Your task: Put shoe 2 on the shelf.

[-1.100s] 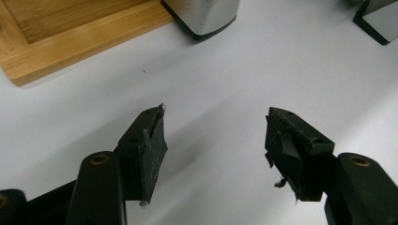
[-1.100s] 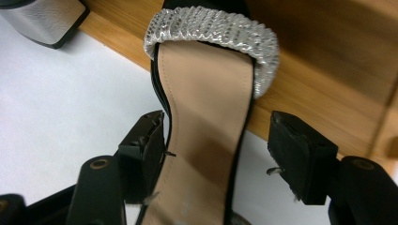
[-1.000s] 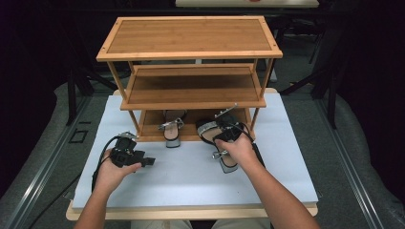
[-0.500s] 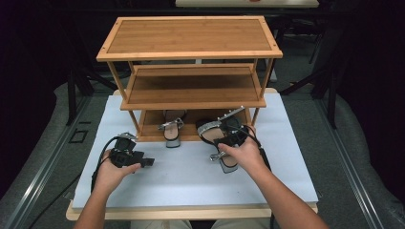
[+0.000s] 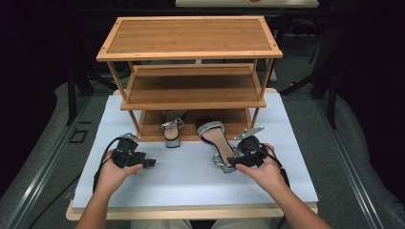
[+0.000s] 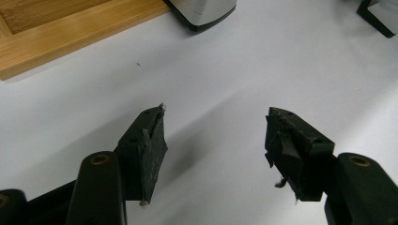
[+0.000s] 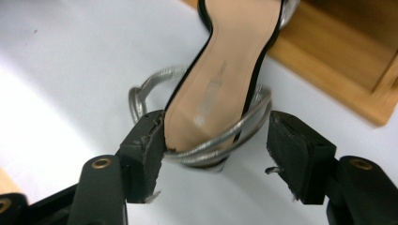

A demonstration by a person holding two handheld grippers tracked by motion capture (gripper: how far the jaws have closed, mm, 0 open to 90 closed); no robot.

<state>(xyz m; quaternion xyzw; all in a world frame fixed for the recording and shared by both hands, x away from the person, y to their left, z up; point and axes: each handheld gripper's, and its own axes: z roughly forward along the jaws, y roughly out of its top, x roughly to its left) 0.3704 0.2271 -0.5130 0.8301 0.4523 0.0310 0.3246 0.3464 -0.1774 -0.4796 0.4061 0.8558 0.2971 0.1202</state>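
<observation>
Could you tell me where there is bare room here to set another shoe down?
The top shelf and middle shelf are bare, as is the white mat between the left gripper and right gripper. It is crowded at the bottom shelf, where one sandal sits and the other sandal lies half out between the right jaws.

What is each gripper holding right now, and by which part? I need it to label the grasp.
Nothing is clamped. The right gripper straddles the sandal heel, jaws just opening, one pad touching. The left gripper is open over the white table.
</observation>
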